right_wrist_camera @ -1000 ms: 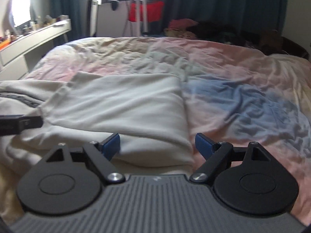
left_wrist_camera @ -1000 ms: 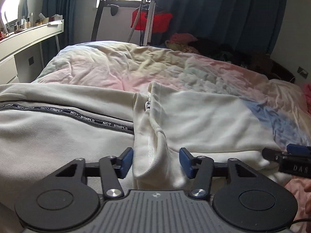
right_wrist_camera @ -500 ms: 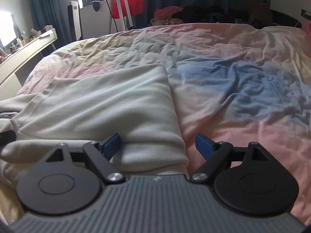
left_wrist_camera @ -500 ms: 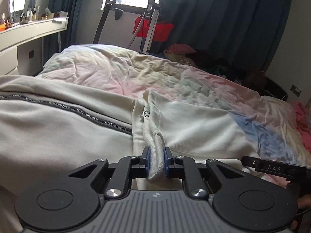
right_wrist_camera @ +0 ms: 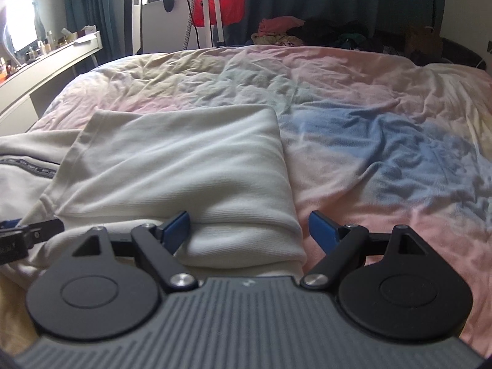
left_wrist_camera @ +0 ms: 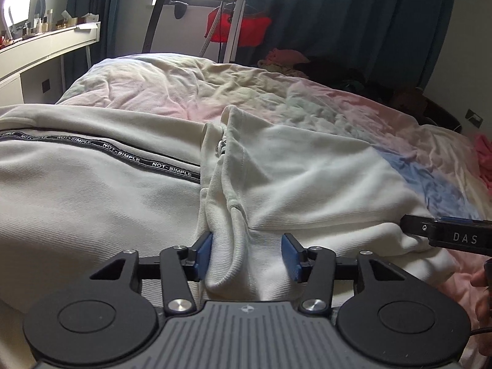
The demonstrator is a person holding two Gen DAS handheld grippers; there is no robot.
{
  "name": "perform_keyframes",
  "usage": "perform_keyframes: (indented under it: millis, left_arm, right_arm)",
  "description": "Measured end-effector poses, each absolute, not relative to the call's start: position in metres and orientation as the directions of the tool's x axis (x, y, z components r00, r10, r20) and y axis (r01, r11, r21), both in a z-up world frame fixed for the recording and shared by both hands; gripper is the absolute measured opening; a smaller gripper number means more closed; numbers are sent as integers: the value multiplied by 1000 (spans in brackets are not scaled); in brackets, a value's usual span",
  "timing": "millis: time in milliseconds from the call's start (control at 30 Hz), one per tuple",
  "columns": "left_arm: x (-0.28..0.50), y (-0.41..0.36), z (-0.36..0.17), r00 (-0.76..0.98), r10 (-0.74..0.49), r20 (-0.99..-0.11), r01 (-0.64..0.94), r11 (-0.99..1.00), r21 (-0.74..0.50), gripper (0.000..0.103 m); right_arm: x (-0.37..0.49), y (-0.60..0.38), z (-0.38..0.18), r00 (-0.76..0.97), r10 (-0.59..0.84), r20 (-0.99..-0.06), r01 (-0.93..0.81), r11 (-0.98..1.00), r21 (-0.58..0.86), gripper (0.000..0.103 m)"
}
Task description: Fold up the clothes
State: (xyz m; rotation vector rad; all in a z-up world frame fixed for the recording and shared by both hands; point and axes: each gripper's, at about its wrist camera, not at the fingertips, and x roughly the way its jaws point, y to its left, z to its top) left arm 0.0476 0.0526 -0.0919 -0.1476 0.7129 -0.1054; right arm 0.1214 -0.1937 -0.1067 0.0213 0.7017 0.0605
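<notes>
A cream zip hoodie (left_wrist_camera: pixel 123 196) with a black "NOT-SIMPLE" tape lies on the bed, its hood (left_wrist_camera: pixel 307 181) spread flat to the right. My left gripper (left_wrist_camera: pixel 247 253) is open, its blue pads either side of the neck fold of the hoodie. My right gripper (right_wrist_camera: pixel 249 229) is open around the hood's near right corner (right_wrist_camera: pixel 240 236). The hood (right_wrist_camera: pixel 184 160) fills the left of the right wrist view. The right gripper's finger also shows at the right edge of the left wrist view (left_wrist_camera: pixel 446 235).
A pastel tie-dye duvet (right_wrist_camera: pixel 369 141) covers the bed. A white vanity desk (left_wrist_camera: pixel 40 52) stands at left. A stand with a red bag (left_wrist_camera: pixel 236 27) and a pile of clothes (right_wrist_camera: pixel 279 30) lie beyond the bed, before dark curtains.
My left gripper was open, shut on the hoodie's neck fold half a second ago, and has now opened again. The right gripper stays open around the hood's corner.
</notes>
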Motion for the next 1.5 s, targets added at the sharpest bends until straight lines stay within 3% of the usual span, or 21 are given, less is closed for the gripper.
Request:
perform_keyframes:
  millis: [67, 100, 133, 367, 433, 533, 600, 667, 800, 967, 1233, 1300, 1500]
  left_arm:
    - [42, 52, -87, 760, -140, -634, 41, 985, -168, 70]
    - [39, 53, -83, 768, -131, -628, 30, 985, -168, 86]
    - [35, 56, -78, 778, -123, -616, 20, 985, -172, 90]
    - [19, 117, -44, 753, -61, -656, -199, 928, -314, 91]
    - [15, 148, -40, 704, -9, -710, -322, 887, -331, 92]
    - [12, 192, -47, 561, 93, -823, -517, 816, -260, 93]
    - [9, 226, -57, 508, 25, -861, -606, 721, -337, 93]
    - [2, 256, -67, 522, -76, -850, -656, 600, -457, 93]
    - [3, 305, -88, 608, -130, -784, -684, 417, -599, 91]
    - [-6, 339, -100, 728, -59, -683, -656, 230, -719, 91]
    - [-16, 373, -88, 784, 128, -608, -619, 245, -746, 51]
    - [-12, 378, -84, 771, 153, -618, -634, 280, -721, 47]
    - [4, 359, -46, 761, 245, -601, -639, 449, -625, 19]
  right_arm:
    - [121, -195, -105, 767, 58, -639, -47, 998, 35, 86]
    - [120, -196, -104, 769, 58, -637, -44, 998, 38, 86]
    - [120, -197, -103, 770, 58, -635, -42, 998, 41, 86]
    - [112, -206, -103, 762, 76, -643, -22, 996, 91, 86]
    - [111, -207, -103, 757, 87, -647, -20, 994, 111, 86]
    - [109, -204, -105, 759, 96, -644, -32, 993, 110, 86]
    - [111, -200, -109, 756, 79, -649, -42, 997, 72, 86]
    - [113, -197, -113, 751, 66, -656, -45, 998, 49, 86]
    - [110, -198, -113, 749, 75, -658, -43, 997, 64, 86]
    - [107, -200, -111, 751, 81, -655, -38, 996, 80, 86]
    - [97, -183, -92, 848, 85, -523, -92, 996, 12, 86]
    - [97, -173, -94, 840, 139, -524, -155, 988, 14, 86]
    - [104, -155, -119, 800, 171, -575, -237, 971, -41, 86]
